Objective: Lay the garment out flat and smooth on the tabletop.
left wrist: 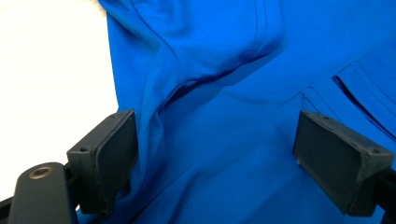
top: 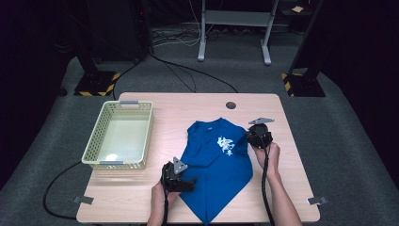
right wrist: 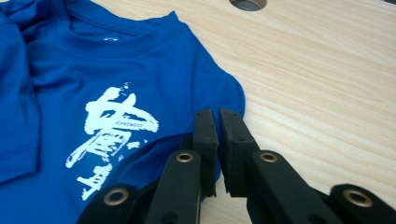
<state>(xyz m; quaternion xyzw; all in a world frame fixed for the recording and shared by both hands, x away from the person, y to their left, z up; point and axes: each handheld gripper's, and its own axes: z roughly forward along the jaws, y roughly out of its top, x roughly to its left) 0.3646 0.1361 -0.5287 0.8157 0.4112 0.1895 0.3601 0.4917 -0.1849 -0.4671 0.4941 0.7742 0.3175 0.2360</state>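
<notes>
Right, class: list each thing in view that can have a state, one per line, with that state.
Blue T-shirt: partly folded, lying flat on the table, white print up.
Basket: upright, empty.
Left gripper: open, over the shirt.
Right gripper: shut on the shirt's edge.
</notes>
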